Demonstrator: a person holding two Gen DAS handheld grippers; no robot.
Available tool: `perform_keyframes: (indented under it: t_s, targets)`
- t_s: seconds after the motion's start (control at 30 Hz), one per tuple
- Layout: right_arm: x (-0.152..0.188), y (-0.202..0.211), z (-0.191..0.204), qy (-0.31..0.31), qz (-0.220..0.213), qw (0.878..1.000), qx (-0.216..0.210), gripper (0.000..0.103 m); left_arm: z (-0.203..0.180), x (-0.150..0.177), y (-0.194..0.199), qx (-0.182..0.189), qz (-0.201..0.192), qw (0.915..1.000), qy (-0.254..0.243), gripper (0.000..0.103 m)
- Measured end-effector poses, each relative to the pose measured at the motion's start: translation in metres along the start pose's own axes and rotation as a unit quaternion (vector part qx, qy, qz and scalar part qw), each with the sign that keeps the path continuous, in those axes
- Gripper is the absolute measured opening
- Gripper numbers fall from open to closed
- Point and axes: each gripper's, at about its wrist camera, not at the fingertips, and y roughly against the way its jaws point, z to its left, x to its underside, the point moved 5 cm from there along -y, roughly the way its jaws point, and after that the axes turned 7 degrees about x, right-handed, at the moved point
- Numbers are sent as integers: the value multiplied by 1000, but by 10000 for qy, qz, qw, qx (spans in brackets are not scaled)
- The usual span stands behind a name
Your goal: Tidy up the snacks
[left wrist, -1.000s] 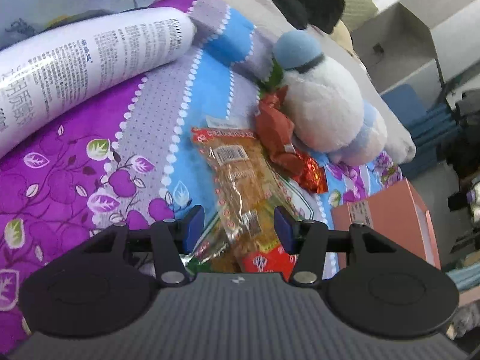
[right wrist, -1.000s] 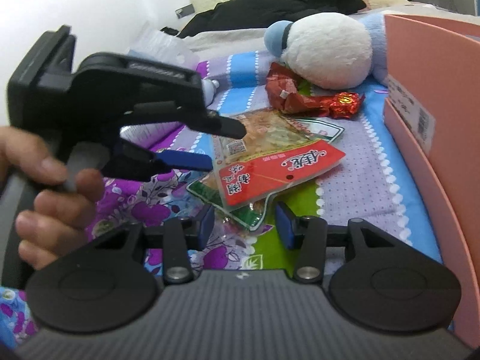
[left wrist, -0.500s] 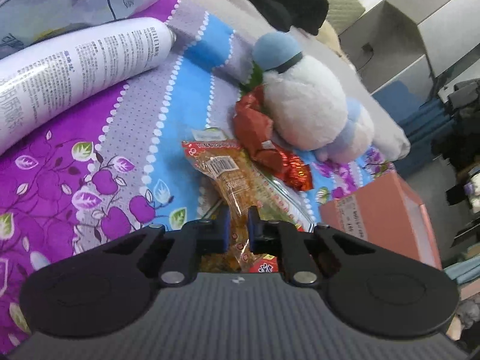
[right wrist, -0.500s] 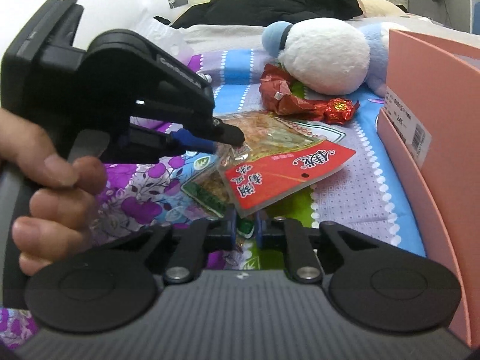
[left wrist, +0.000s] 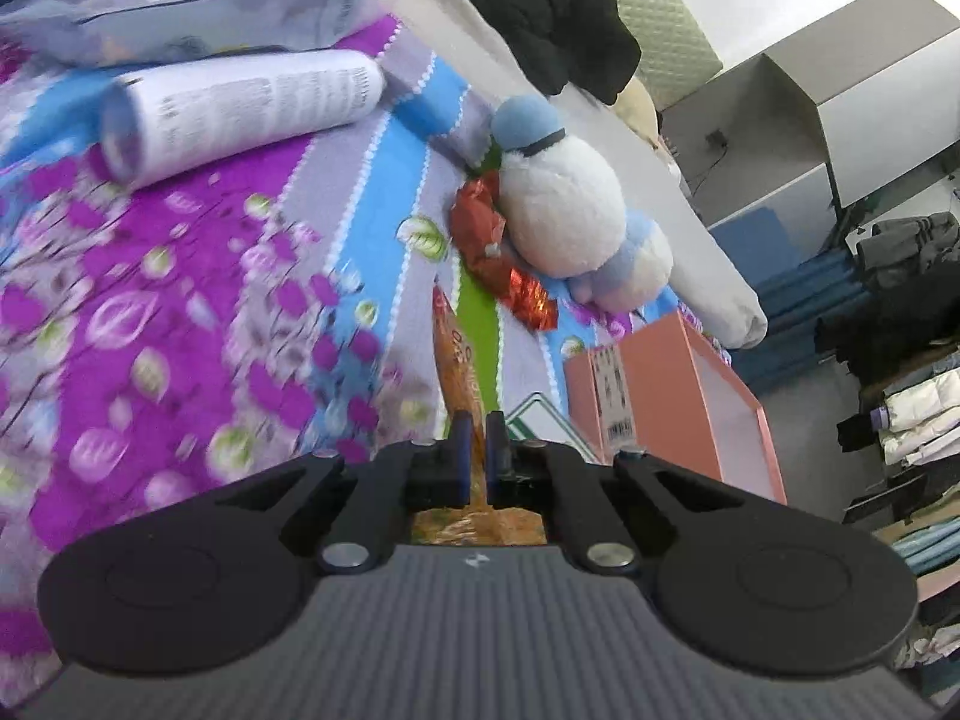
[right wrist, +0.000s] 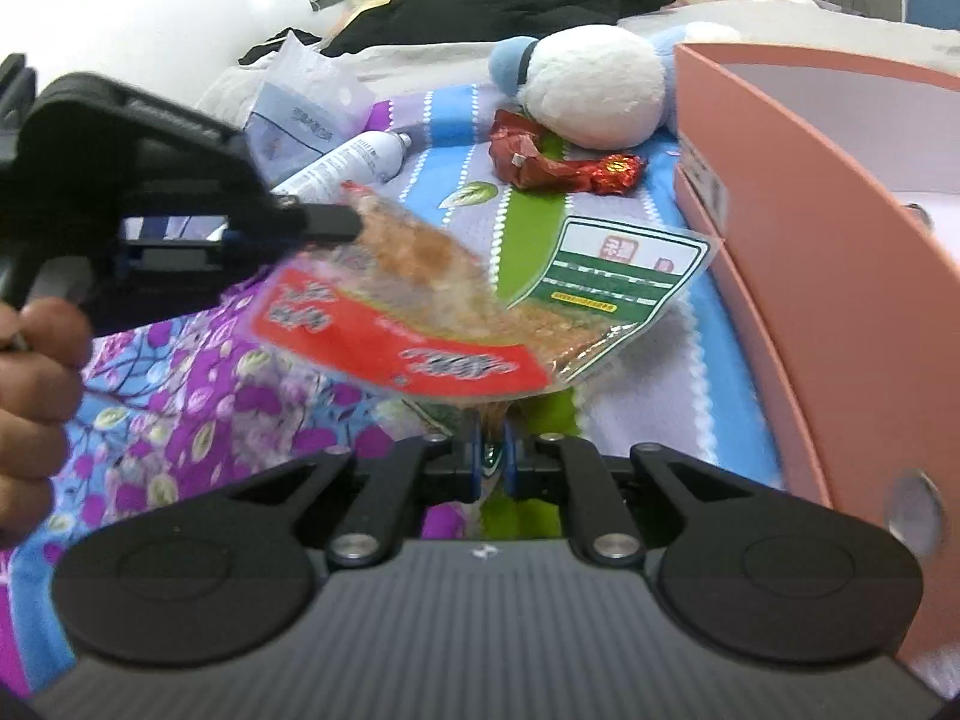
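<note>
Holding: left hand-held gripper (left wrist: 474, 450) clamped on orange packet (right wrist: 414, 282) | right hand-held gripper (right wrist: 492, 462) clamped on green packet (right wrist: 624, 276), both above bed | box (right wrist: 840, 192) at 2 o'clock | risk: thin edge grips slipping, packets colliding.

Across the bottom of each wrist view spreads a matte black plastic gripper body with a ribbed grey centre panel, two round black discs at its sides, and a small pale mark at mid-panel. The left gripper (left wrist: 474, 450) has slim angled black arms pinned by silver screws, ending in narrow blue-padded fingers (left wrist: 461, 456). The right gripper (right wrist: 492, 456) is built alike. At the left edge, a bare hand (right wrist: 30, 414) shows no sleeve.
</note>
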Motion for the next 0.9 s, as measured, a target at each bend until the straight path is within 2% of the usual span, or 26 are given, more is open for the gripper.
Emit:
perform_keyframes:
  t_s: [0.27, 0.5, 0.7, 0.9]
  targets:
    - [25, 45, -5, 111, 167, 9998, 65, 10, 11, 37, 55, -21, 34, 9999, 151, 4]
    - [44, 77, -3, 233, 238, 9994, 93, 11, 26, 64, 90, -76, 225, 9996, 175, 4]
    - [62, 100, -2, 506, 335, 9981, 89, 11, 35, 87, 111, -318, 449, 9985, 8, 4]
    - [76, 109, -15, 524, 495, 9969, 301, 13, 36, 94, 116, -687, 573, 9954, -334, 5]
